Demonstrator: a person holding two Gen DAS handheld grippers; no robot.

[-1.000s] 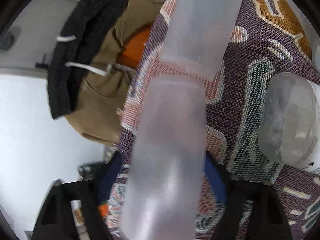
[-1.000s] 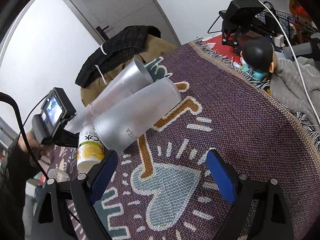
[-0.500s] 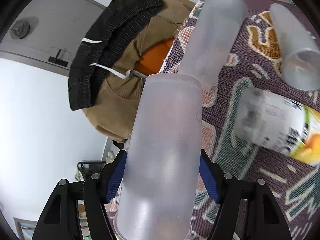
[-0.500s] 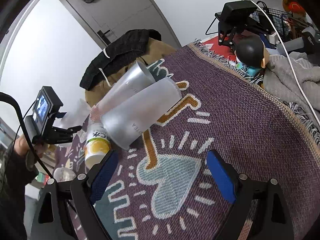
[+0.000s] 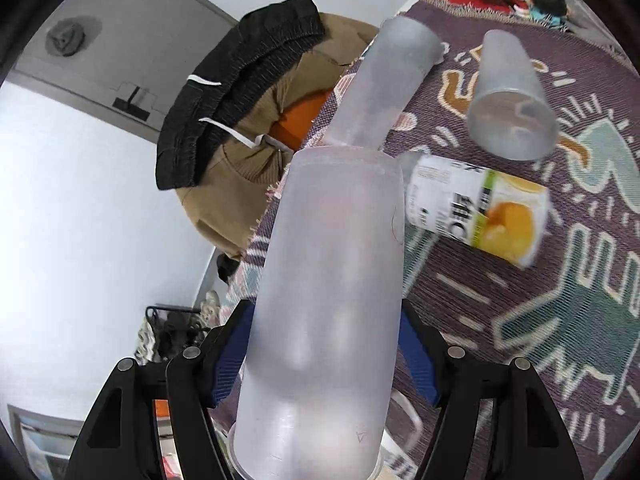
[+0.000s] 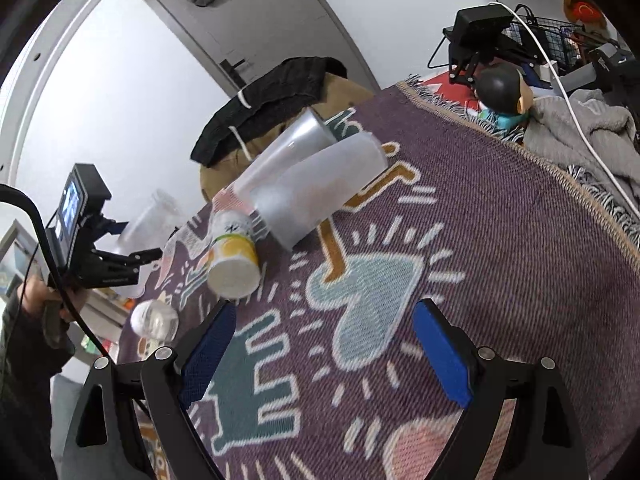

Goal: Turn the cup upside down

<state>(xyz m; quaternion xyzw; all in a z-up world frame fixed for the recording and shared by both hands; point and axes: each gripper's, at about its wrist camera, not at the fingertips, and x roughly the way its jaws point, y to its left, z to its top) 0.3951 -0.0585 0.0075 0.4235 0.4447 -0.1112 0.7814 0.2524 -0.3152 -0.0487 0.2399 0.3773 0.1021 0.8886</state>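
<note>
Cup (image 5: 328,312) sits clamped between the left gripper (image 5: 326,354) pads, lifted off the rug's (image 6: 500,240) left edge. Right gripper (image 6: 320,356) hangs spread, holding nothing. Rolling the wrist slowly, clear of the lying cups (image 6: 312,184), should avoid slipping.

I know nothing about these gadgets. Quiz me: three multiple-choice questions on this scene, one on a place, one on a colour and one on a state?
1. Where is the fruit-print cup?
A. On the patterned blanket
B. Between the right gripper's fingers
C. Hanging on the door

2. What colour are the finger pads?
A. Red
B. Blue
C. Green

3. What is the left gripper doing?
A. Open, holding nothing
B. Shut on a frosted cup
C. Out of sight

Answers:
1 A: the fruit-print cup sits on the patterned blanket.
2 B: the finger pads are blue.
3 B: the left gripper clamps the frosted cup on both sides.
</note>
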